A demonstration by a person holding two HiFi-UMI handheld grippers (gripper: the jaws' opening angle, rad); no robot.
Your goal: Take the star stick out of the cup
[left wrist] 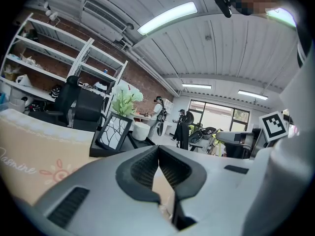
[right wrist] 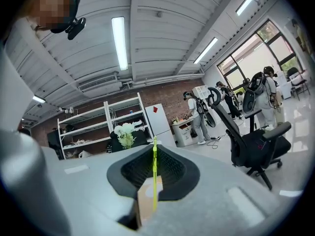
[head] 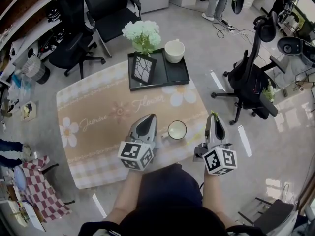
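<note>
A white cup (head: 176,130) stands on the beige flowered table (head: 93,127), near its front edge. My left gripper (head: 149,118) rests just left of the cup's handle with its jaws shut and nothing between them; in the left gripper view its tips (left wrist: 158,150) meet. My right gripper (head: 213,117) is off the table's right edge, apart from the cup. It is shut on a thin yellow-green stick (right wrist: 154,176), which runs upright between the pads. The stick's green end (head: 214,113) pokes out past the tips. No star shape shows on it.
A black tray (head: 177,75) at the table's far side holds a framed picture (head: 143,68), a vase of white flowers (head: 142,35) and a white pot (head: 174,50). Office chairs (head: 253,77) stand right and behind. A checked stool (head: 37,188) is at the left.
</note>
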